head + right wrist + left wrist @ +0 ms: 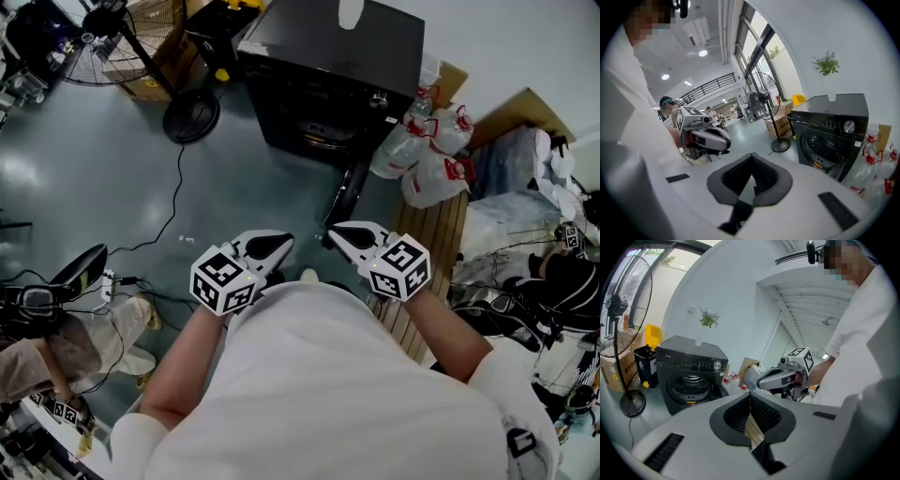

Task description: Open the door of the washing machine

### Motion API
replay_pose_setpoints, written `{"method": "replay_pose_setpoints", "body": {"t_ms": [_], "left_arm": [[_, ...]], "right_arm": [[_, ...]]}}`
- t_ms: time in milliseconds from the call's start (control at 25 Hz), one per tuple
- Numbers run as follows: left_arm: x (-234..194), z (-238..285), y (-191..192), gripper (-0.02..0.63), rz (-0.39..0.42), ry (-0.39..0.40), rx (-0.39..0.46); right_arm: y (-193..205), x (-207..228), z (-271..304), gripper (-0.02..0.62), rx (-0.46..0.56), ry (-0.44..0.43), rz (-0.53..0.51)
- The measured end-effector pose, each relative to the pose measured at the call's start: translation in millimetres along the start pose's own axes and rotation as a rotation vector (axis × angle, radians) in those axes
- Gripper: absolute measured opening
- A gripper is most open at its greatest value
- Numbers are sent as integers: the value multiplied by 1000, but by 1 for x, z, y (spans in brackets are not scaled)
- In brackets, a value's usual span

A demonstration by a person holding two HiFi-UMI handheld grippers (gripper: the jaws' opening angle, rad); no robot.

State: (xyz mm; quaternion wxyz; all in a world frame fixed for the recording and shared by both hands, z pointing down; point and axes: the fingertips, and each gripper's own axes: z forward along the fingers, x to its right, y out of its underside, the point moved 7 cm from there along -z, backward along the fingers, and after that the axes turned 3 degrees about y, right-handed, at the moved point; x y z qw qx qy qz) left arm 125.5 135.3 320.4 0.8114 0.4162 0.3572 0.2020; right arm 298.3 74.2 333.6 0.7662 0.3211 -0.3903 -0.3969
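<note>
The black front-loading washing machine (328,84) stands against the far wall. Its round door (349,192) hangs swung open to the right of the drum opening (323,131). Both grippers are held close in front of the person's chest, well short of the machine. My left gripper (277,246) is shut and holds nothing. My right gripper (337,234) is shut too, also empty. In the left gripper view the washing machine (691,373) shows its bare drum, with the right gripper (761,382) alongside. In the right gripper view the door (841,166) hangs open below the washing machine (832,129).
A standing fan (190,114) with a trailing cable (173,202) is left of the machine. Large water bottles (427,155) lie on a wooden pallet (436,234) to its right. Cardboard boxes (155,56) sit behind the fan. Bags and gear (534,234) crowd the right side.
</note>
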Motion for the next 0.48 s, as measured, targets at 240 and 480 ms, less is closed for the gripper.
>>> {"method": "replay_pose_setpoints", "body": {"t_ms": [240, 480], "left_arm": [[-1, 3, 2, 17, -6, -12, -6], [5, 10, 5, 17, -7, -23, -4]], "right_arm": [[2, 3, -2, 7, 4, -7, 0], [10, 5, -9, 6, 7, -14, -6]]}}
